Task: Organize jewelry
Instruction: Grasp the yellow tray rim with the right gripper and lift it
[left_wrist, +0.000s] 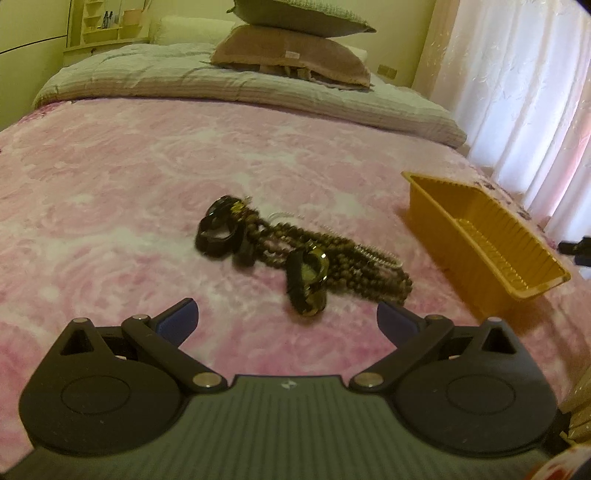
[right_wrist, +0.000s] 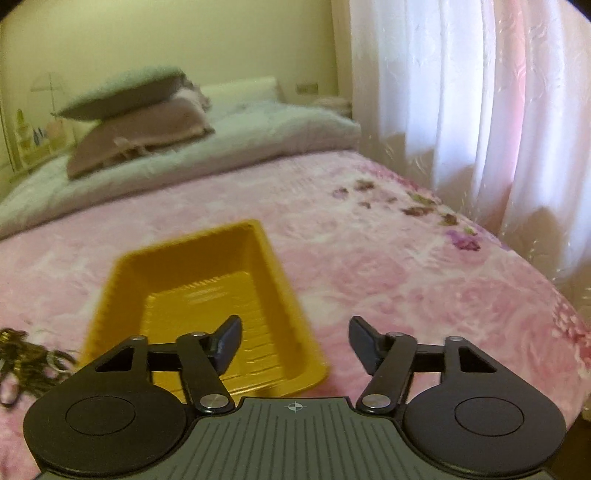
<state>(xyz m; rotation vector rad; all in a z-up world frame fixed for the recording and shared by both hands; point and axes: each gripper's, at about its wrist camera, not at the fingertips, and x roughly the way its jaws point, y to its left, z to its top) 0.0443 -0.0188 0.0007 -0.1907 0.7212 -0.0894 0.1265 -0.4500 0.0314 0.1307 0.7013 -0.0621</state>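
Observation:
A pile of jewelry lies on the pink bedspread: brown bead strands (left_wrist: 343, 254), a dark bangle cluster (left_wrist: 219, 230) at its far left and a dark-and-gold bangle (left_wrist: 308, 282) at its near end. My left gripper (left_wrist: 286, 319) is open and empty, just short of the gold bangle. An empty yellow plastic tray (left_wrist: 491, 240) lies to the right of the pile. In the right wrist view the tray (right_wrist: 207, 266) is ahead and left, and the pile's edge (right_wrist: 26, 360) shows at far left. My right gripper (right_wrist: 295, 345) is open and empty, over the tray's near right corner.
The pink bedspread (left_wrist: 110, 184) covers the bed. A folded grey quilt (left_wrist: 221, 81) and stacked pillows (left_wrist: 291, 51) lie at the head. White curtains (right_wrist: 480, 110) hang along the bed's right side. A shelf (left_wrist: 107, 22) stands at the far left.

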